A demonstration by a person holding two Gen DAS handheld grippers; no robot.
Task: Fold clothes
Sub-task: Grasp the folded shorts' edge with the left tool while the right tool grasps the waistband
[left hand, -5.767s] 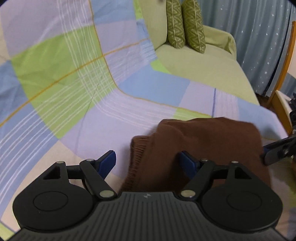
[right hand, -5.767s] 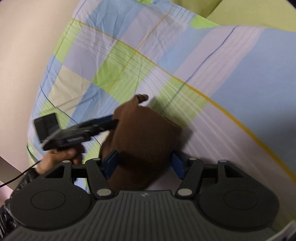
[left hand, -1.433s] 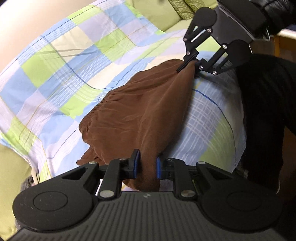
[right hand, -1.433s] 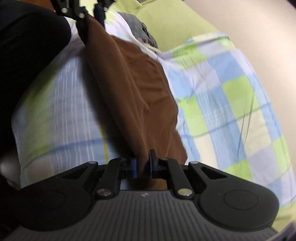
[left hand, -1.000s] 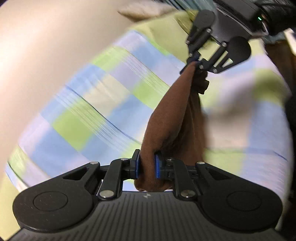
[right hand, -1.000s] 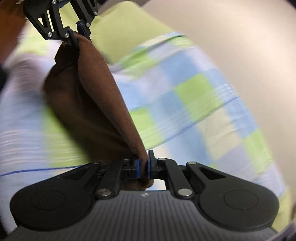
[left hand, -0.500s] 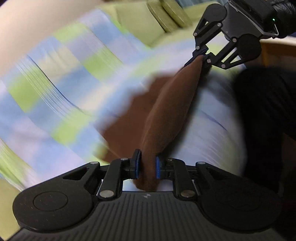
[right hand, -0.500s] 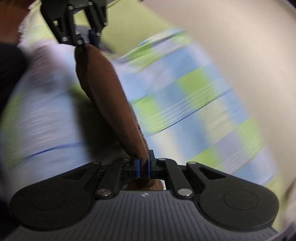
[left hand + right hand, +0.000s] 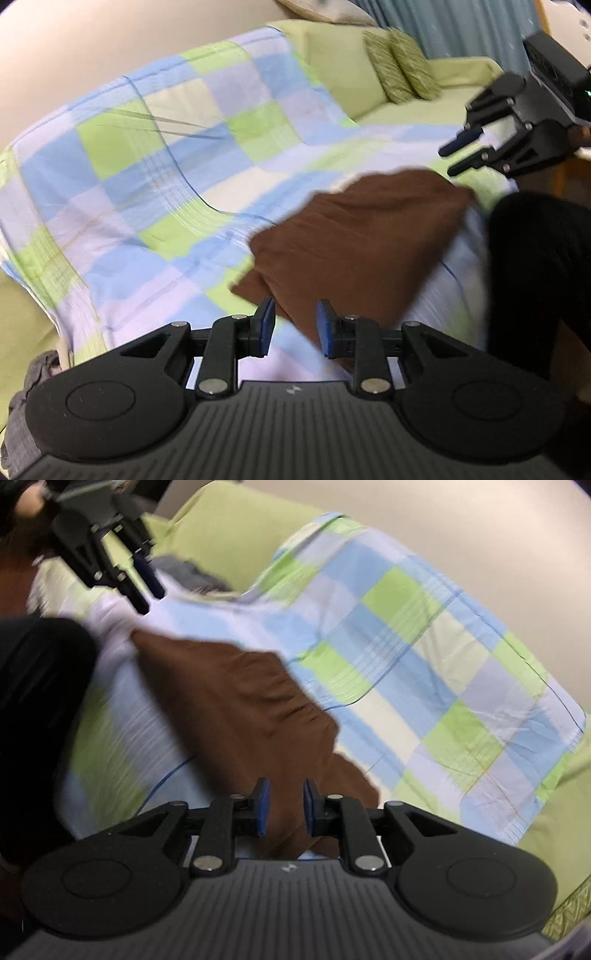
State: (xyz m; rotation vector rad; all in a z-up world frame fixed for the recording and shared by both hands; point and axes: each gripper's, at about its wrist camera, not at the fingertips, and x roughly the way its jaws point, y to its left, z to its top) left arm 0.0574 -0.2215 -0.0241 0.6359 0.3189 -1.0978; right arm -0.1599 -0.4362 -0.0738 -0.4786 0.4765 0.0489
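The left gripper is released: its two blue pads stand apart and nothing is between them, with the near corner of the brown garment lying just beyond the tips. In the right wrist view this gripper hangs above the far end of the garment, fingers apart, not touching the cloth.

The right gripper is also released, with a clear gap between its pads; the brown garment lies below and beyond them. In the left wrist view it hovers over the far right edge of the garment with its fingers spread.

The garment lies flat on the checked sheet of blue, green and pale squares, which covers a green sofa. Two patterned green cushions stand at the far end of the sofa, and a dark leg is at the right beside the garment.
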